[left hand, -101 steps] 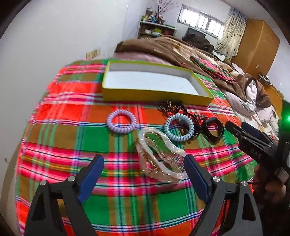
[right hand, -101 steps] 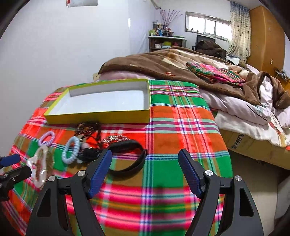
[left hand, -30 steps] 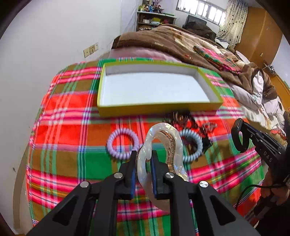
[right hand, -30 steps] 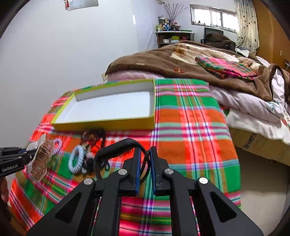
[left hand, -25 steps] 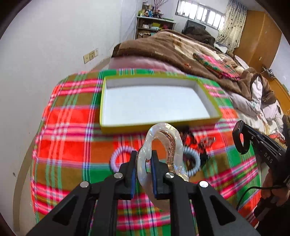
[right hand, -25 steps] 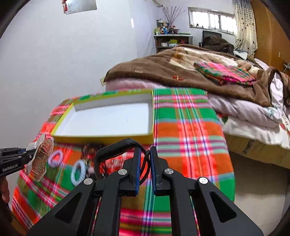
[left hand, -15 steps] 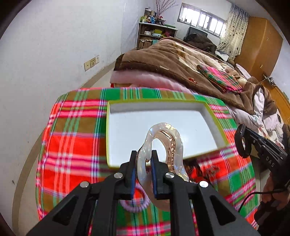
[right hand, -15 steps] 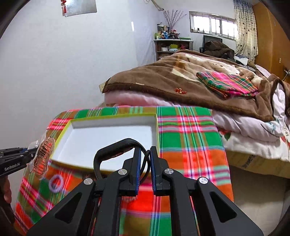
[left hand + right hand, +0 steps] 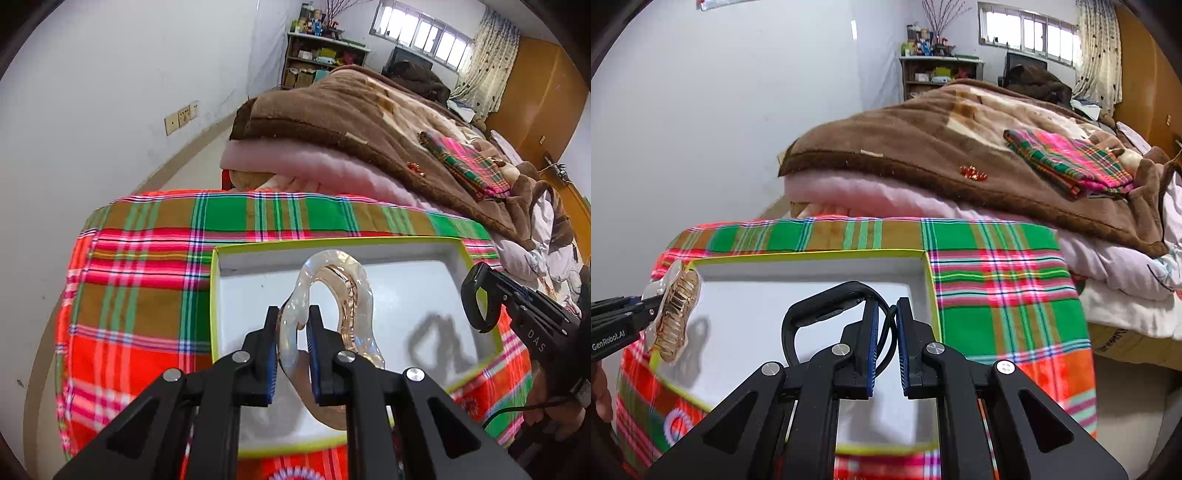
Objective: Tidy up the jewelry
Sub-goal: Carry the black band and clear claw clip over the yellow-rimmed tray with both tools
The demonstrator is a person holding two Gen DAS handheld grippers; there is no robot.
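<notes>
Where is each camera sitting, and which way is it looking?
Left wrist: rides the left gripper, looking along its jaws at the clear hair claw above the yellow-rimmed box; right gripper visible.
Right wrist: rides the right gripper, holding the black band; left gripper visible.
Both show box and plaid cloth.

Purple hair tie [image 9: 291, 474] cut off by btm edge, rest hidden.

plaid-covered table [image 9: 140, 295], yellow-rimmed box [image 9: 216, 295], hair tie [image 9: 675, 424]
</notes>
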